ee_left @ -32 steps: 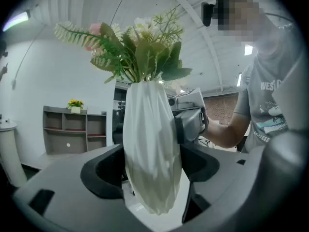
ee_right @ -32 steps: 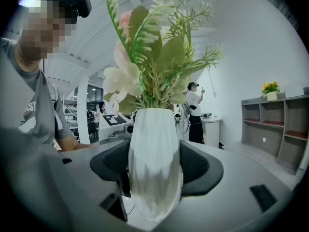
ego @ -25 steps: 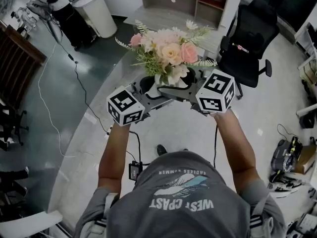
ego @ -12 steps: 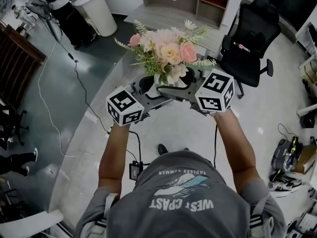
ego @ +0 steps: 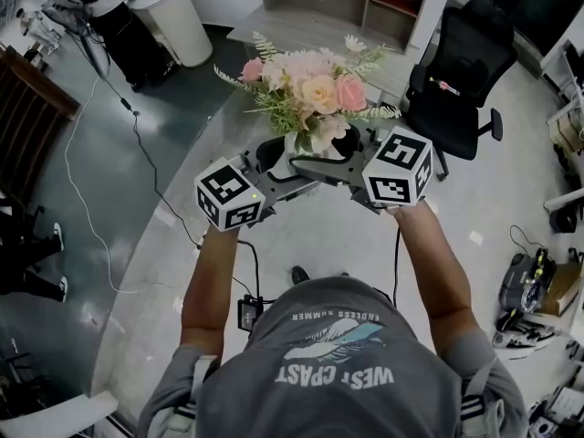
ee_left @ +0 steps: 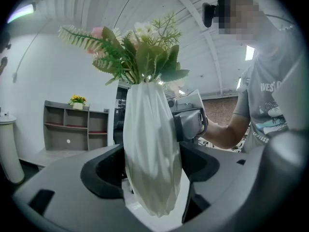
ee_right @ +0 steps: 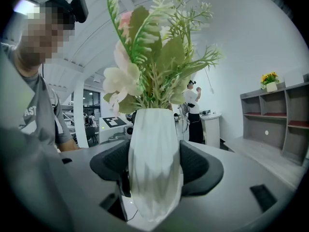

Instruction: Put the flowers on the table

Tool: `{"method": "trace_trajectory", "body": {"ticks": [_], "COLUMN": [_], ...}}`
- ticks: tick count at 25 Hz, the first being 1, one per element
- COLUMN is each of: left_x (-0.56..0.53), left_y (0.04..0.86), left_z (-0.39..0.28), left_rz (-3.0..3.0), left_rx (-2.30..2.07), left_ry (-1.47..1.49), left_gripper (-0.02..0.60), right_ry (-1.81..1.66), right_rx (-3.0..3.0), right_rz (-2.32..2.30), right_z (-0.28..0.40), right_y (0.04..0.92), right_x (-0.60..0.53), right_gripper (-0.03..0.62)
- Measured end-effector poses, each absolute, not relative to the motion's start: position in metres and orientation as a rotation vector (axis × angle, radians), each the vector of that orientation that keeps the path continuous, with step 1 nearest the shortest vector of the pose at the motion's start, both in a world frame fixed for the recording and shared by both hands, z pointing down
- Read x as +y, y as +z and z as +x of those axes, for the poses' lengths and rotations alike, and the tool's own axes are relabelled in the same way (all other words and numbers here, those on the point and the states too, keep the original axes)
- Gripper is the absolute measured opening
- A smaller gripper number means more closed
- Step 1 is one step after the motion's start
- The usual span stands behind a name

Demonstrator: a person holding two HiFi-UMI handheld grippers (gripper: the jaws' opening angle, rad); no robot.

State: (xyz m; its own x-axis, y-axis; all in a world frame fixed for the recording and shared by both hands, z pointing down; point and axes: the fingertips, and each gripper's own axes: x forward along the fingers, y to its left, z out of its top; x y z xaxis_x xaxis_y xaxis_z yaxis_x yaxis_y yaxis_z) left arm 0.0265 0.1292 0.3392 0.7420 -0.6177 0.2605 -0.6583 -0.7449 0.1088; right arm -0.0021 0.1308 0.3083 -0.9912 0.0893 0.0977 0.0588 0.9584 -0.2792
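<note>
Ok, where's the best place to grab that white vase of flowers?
Grip the white vase round its wide middle, coming in level from the sides, below the flowers. It narrows toward the base and the flowers make it top-heavy, so a low hold would likely tip. The left hand-held gripper and right hand-held gripper clamp it there.

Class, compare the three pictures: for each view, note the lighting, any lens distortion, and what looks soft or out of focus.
Head view: even light, flowers sharp, dark floor glossy. Left gripper view: fisheye bending, black corners, ceiling lamp flaring, vase shaded below. Right gripper view: same fisheye rim, vase better lit, nearest foreground soft.
</note>
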Motion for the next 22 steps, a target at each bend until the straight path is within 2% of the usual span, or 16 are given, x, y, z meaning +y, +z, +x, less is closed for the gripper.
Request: {"method": "trace_trajectory", "body": {"ticks": [22], "left_x": [0.124], "left_y": [0.356], "left_z": [0.018], "left_rz": [2.709], "left_rx": [-1.024], "left_ry": [0.334], "left_gripper": [0.367], "right_ry": [0.479], "right_rx": [-2.978], "right_rz": [-0.141], "right_z": [-0.011], "right_y": [0.325], "right_x": [0.125], "right_gripper": [0.336]}}
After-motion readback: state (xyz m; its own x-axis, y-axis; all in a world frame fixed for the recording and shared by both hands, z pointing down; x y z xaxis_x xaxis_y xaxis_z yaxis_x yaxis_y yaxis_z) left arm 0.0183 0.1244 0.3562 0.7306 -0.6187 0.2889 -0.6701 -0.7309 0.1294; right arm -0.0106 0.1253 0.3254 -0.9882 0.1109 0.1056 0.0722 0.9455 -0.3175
